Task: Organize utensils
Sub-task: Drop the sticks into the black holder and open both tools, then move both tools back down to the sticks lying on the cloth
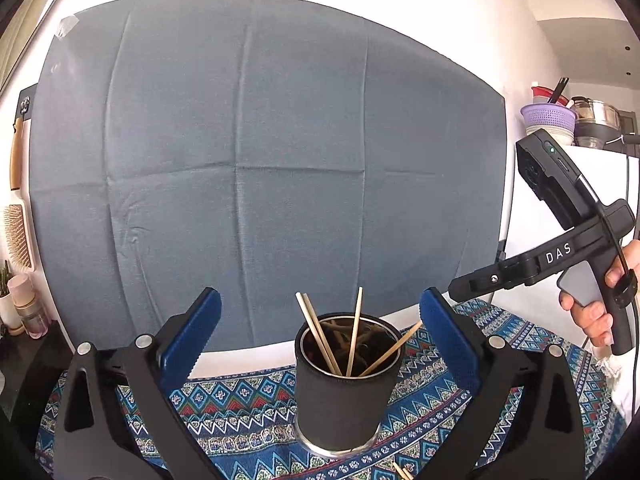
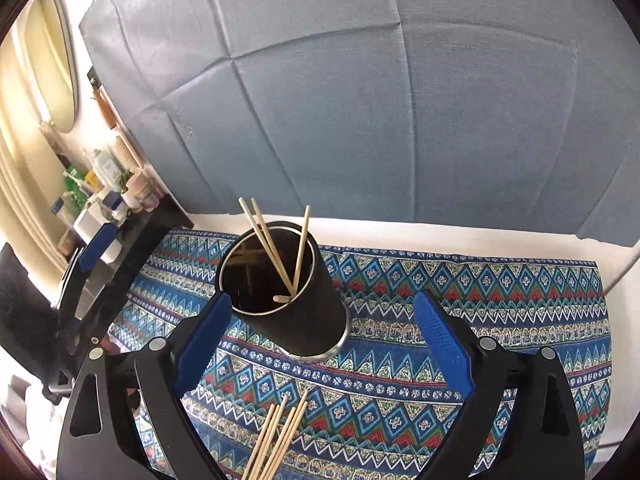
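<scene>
A black cylindrical holder [image 1: 342, 396] with a metal rim stands upright on the patterned cloth [image 1: 248, 412] and holds several wooden chopsticks [image 1: 354, 332]. My left gripper [image 1: 320, 336] is open, its blue pads either side of the holder and nearer the camera. In the right wrist view the holder [image 2: 296, 304] shows with chopsticks [image 2: 280, 248] leaning inside it. My right gripper [image 2: 322, 328] is open and empty, above the cloth just in front of the holder. A loose bundle of chopsticks [image 2: 276, 440] lies on the cloth [image 2: 480, 320] below the right gripper.
A grey-blue fabric backdrop [image 1: 264, 152] hangs behind the table. The right hand-held gripper body [image 1: 560, 256] shows at the right of the left wrist view. Bottles and toiletries [image 2: 108, 196] crowd a dark shelf at the left. Bowls and pots [image 1: 560, 120] stack at the far right.
</scene>
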